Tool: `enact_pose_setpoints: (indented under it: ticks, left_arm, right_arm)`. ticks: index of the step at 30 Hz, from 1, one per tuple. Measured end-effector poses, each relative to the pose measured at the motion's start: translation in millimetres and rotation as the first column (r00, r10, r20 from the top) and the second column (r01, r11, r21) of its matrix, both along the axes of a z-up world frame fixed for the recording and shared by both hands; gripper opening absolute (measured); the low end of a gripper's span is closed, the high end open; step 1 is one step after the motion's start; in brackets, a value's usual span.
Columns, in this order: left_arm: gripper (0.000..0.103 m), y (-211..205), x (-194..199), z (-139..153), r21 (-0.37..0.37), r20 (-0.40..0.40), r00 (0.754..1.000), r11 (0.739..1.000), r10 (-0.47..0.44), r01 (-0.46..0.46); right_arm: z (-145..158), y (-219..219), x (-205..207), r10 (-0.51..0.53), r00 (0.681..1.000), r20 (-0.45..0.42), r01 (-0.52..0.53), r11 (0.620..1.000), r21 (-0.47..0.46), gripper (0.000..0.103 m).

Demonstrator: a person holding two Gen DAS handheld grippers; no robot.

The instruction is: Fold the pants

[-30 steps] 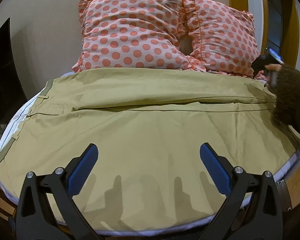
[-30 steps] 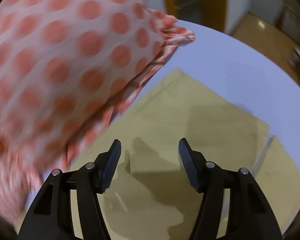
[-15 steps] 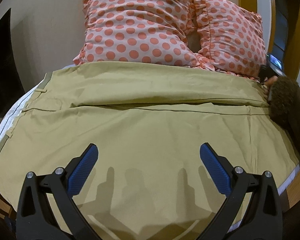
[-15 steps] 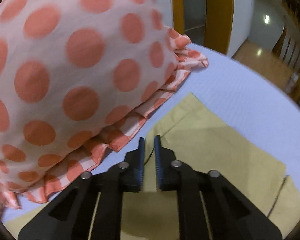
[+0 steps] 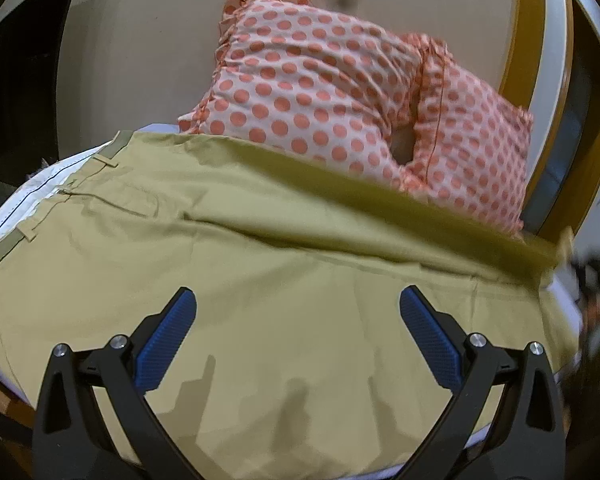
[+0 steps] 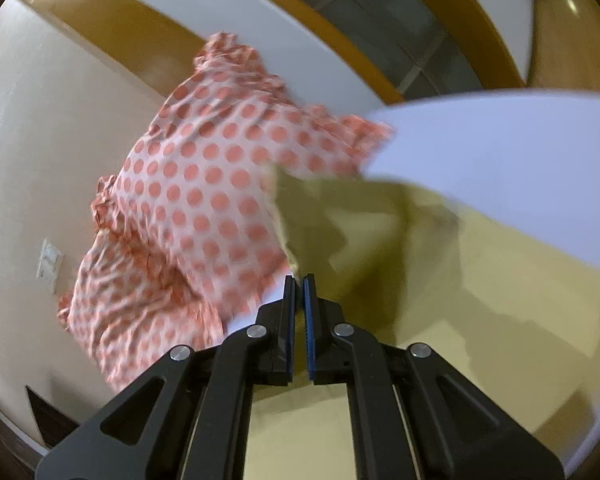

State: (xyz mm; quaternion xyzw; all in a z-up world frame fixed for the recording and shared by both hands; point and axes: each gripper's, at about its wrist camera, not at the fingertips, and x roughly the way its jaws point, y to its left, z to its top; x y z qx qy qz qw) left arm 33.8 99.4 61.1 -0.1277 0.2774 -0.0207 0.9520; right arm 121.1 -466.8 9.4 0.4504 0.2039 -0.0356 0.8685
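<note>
Khaki pants (image 5: 260, 264) lie spread across the bed, waistband with belt loops at the left. My left gripper (image 5: 298, 312) is open and empty just above the near leg. My right gripper (image 6: 299, 284) is shut on the hem corner of the far pant leg (image 6: 340, 216) and holds it lifted off the white sheet. In the left wrist view the far edge of the pants (image 5: 420, 208) is raised in front of the pillows.
Two polka-dot pillows (image 5: 332, 92) lean on the wall at the head of the bed; they also show in the right wrist view (image 6: 204, 208). The white sheet (image 6: 500, 152) lies to the right. A wooden door frame (image 5: 520, 28) stands beyond.
My right gripper closed on the pant leg's hem corner and lifted it up off the sheet. My left gripper stayed open and moved a little closer over the pants.
</note>
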Motion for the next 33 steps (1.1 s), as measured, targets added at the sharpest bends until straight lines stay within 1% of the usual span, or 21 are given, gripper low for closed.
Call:
enact_pose_setpoints:
  ticks: [2,4,6,7,8,10,13,15,16,17,18,20,22,23,27,28,29,30,31,32,33]
  left_arm:
    - [0.101,9.5,8.1,10.9,-0.038,0.024,0.999,0.999,-0.030,0.031]
    - [0.101,15.9,21.2,18.5,-0.062,0.033,0.998,0.996,-0.055,0.057]
    - [0.101,24.4,37.4,24.4,-0.088,0.029,0.997,0.994,-0.068,0.070]
    - [0.101,28.0,44.2,25.2,-0.097,0.022,0.997,0.993,-0.070,0.072]
    - [0.101,33.1,52.1,25.2,-0.109,0.007,0.998,0.992,-0.065,0.066]
    - [0.101,42.2,63.9,23.5,-0.135,-0.021,0.998,0.990,-0.053,0.050]
    - [0.101,57.1,83.5,15.6,-0.207,-0.075,0.996,0.978,-0.038,0.022]
    - [0.101,65.1,100.0,10.1,-0.246,-0.114,0.993,0.969,-0.038,0.008]
    - [0.101,67.4,108.5,8.6,-0.251,-0.136,0.990,0.968,-0.040,0.004]
    - [0.101,68.3,114.3,8.1,-0.252,-0.150,0.988,0.968,-0.041,0.002]
    - [0.101,69.7,122.9,7.7,-0.251,-0.173,0.984,0.968,-0.038,-0.006]
    - [0.101,77.1,143.6,4.5,-0.286,-0.213,0.976,0.958,-0.038,-0.025]
    - [0.101,86.4,161.5,-1.0,-0.358,-0.237,0.971,0.933,-0.045,-0.044]
    - [0.101,88.5,168.8,-3.3,-0.373,-0.251,0.967,0.926,-0.042,-0.057]
    - [0.100,83.7,209.5,-8.9,-0.320,-0.315,0.949,0.944,-0.029,-0.078]
    - [0.100,85.9,216.0,-11.1,-0.324,-0.327,0.945,0.942,-0.022,-0.091]
    - [0.094,88.5,225.3,-13.7,-0.343,-0.332,0.943,0.934,-0.020,-0.100]
    - [0.075,91.6,234.1,-17.0,-0.366,-0.335,0.942,0.924,-0.023,-0.108]
    - [0.061,93.2,240.6,-19.4,-0.373,-0.340,0.940,0.921,-0.022,-0.113]
    - [0.026,96.6,246.7,-24.1,-0.373,-0.358,0.934,0.919,-0.013,-0.130]
    - [0.007,100.2,248.0,-28.5,-0.373,-0.378,0.926,0.915,0.001,-0.153]
  right_arm:
    - [-24.9,-3.2,-22.0,0.012,0.998,-0.067,-0.008,0.999,0.047,0.005]
    - [-45.8,-4.6,-27.9,0.052,0.990,-0.134,-0.035,0.992,0.125,0.007]
    - [-54.4,-4.8,-31.5,0.068,0.983,-0.173,-0.041,0.987,0.154,0.017]
    - [-54.6,-2.1,-33.7,0.072,0.981,-0.182,-0.044,0.987,0.153,0.034]
    - [-54.2,-0.9,-30.7,0.079,0.982,-0.172,-0.053,0.987,0.152,0.040]
    - [-53.1,2.5,-30.7,0.079,0.980,-0.181,-0.054,0.989,0.140,0.041]
    - [-53.5,1.0,-27.2,0.066,0.982,-0.175,-0.041,0.989,0.142,0.040]
    - [-56.8,-2.9,-13.8,0.055,0.987,-0.148,-0.034,0.989,0.142,0.023]
    - [-57.9,-5.5,-10.4,0.057,0.988,-0.140,-0.037,0.989,0.142,0.002]
    - [-59.0,-10.1,-8.9,0.060,0.993,-0.102,-0.043,0.986,0.162,0.002]
    - [-57.2,-14.8,-12.7,0.057,0.998,-0.038,-0.049,0.980,0.193,0.002]
    - [-47.2,-21.1,-23.1,0.055,0.997,0.058,-0.066,0.976,0.207,0.002]
    - [-37.8,-23.0,-31.6,0.051,0.994,0.098,-0.067,0.982,0.175,0.002]
    - [-32.9,-22.8,-35.9,0.053,0.992,0.115,-0.071,0.985,0.158,0.002]
    - [-22.0,-19.8,-43.7,0.061,0.986,0.155,-0.083,0.987,0.138,0.002]
    - [-20.0,-19.0,-45.5,0.064,0.985,0.161,-0.085,0.988,0.126,0.002]
    - [-18.2,-18.5,-47.3,0.067,0.984,0.167,-0.086,0.990,0.114,0.002]
    - [-16.8,-17.8,-48.1,0.067,0.983,0.171,-0.086,0.990,0.109,0.002]
    - [-15.2,-16.7,-47.9,0.065,0.983,0.173,-0.085,0.990,0.109,0.002]
    - [-15.4,-18.2,-48.3,0.062,0.982,0.178,-0.084,0.990,0.115,0.002]
    - [-14.1,-17.6,-46.6,0.059,0.982,0.181,-0.082,0.989,0.120,0.002]
